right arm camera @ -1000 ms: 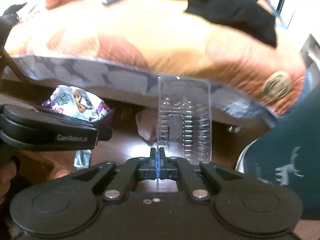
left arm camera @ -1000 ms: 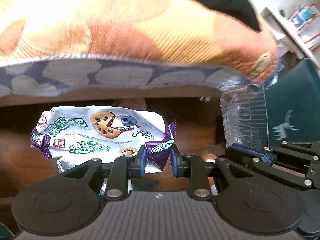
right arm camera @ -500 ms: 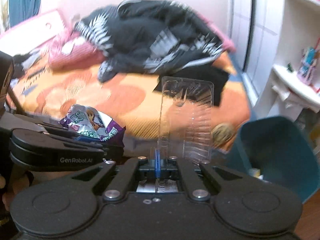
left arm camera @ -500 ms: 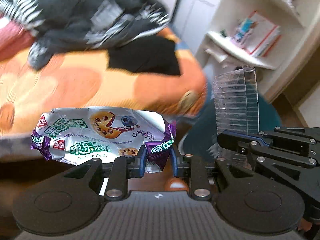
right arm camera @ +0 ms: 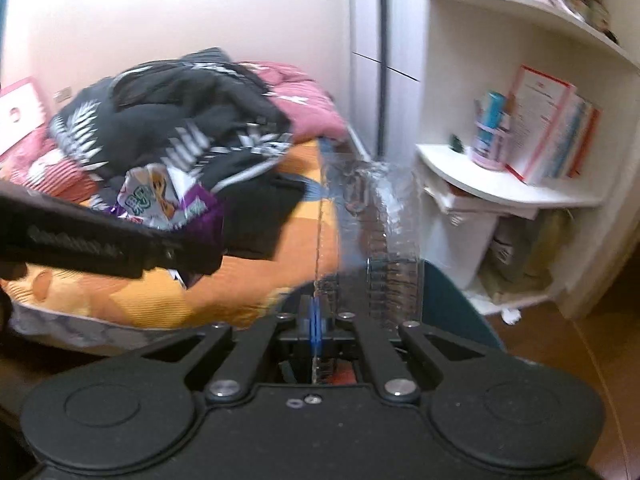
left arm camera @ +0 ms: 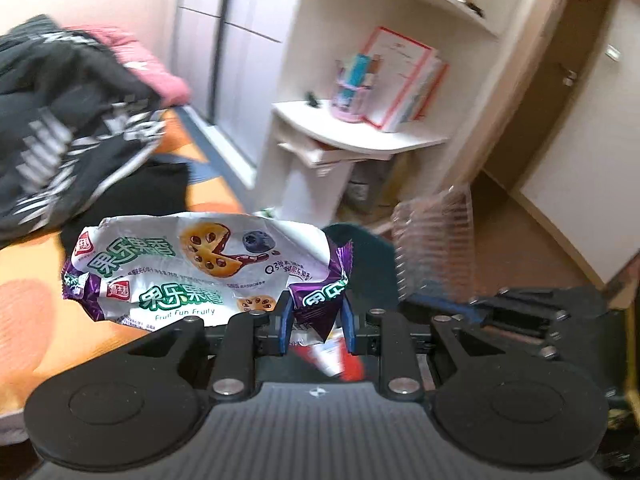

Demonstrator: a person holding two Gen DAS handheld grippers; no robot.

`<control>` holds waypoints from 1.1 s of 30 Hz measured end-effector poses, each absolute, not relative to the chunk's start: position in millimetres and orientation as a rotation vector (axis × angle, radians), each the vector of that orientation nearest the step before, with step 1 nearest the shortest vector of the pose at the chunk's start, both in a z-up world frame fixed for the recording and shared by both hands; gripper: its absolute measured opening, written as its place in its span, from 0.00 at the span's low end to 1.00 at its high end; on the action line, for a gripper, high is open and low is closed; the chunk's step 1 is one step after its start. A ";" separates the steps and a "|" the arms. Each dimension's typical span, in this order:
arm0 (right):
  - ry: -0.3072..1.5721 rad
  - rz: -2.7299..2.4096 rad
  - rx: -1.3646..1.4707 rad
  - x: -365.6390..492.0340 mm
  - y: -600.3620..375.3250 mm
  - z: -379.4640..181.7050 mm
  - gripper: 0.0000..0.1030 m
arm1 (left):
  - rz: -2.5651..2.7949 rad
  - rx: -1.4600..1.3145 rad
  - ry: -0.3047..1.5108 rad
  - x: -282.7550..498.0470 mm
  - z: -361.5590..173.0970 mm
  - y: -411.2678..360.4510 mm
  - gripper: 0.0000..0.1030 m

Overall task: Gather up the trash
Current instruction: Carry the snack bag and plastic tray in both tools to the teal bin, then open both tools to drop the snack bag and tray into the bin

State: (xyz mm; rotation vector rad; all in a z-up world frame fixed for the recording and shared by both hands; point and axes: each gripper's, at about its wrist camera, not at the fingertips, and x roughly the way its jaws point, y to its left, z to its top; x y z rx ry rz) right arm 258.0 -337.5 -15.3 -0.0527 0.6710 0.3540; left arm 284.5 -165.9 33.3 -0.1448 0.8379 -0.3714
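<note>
1. Bedroom with a bed (right arm camera: 224,296) under an orange patterned cover, a heap of black-and-white clothes (right arm camera: 176,120) and a pink quilt (right arm camera: 304,96) piled on it.
2. White corner shelves (left arm camera: 360,136) stand past the bed's end, carrying books (left arm camera: 404,80) and a pink cup of pens (left arm camera: 348,100).
3. Left gripper (left arm camera: 314,326): jaws clenched on the purple end of a snack wrapper (left arm camera: 192,268) (white, printed with biscuits and a blueberry), which hangs in the air over the bed's edge.
4. Right gripper (right arm camera: 315,316): jaws pressed tight on the thin edge of a clear plastic tray (right arm camera: 380,232), held upright.
5. Dark teal bin (right arm camera: 452,304) sits on the brown floor just behind the tray, between bed and shelves; its rim is partly hidden by both grippers.
</note>
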 end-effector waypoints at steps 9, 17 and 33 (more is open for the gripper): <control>0.698 0.283 0.024 294.0 -389.1 -51.4 0.01 | -0.508 -0.297 0.947 343.3 3.2 -220.4 0.23; 0.745 0.261 0.097 321.0 -410.9 -86.2 0.01 | -0.592 -0.417 1.066 371.4 -43.8 -245.1 0.23; 0.879 0.252 0.102 318.1 -417.2 -134.4 0.26 | -0.533 -0.380 1.217 382.1 -115.9 -254.0 0.25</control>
